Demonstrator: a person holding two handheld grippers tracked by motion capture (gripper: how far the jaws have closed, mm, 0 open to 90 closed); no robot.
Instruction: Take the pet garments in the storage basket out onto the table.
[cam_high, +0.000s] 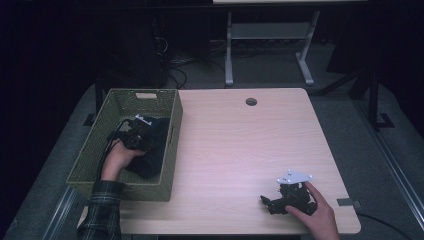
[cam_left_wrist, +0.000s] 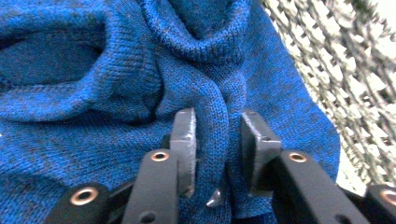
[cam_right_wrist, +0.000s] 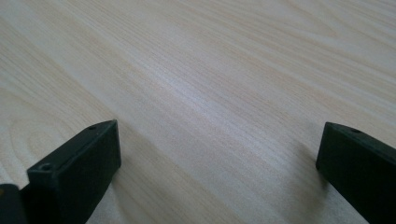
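Pale wood table (cam_high: 240, 145) stands on grey floor (cam_high: 350, 75), dark room.

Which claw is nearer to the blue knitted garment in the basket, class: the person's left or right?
Left. The left claw pinches a fold of the blue knitted garment inside the green basket. The right claw rests open on the table, well away.

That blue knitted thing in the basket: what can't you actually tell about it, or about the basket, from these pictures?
- Which garment the blue knit is: bunched folds in the left gripper view, dark in the high view.
- What lies under it: the knit covers the basket floor.
- The left claw's grip firmness: a fold sits between its pads, contact unclear.
- The basket's near outer corner: the sleeve hides it.
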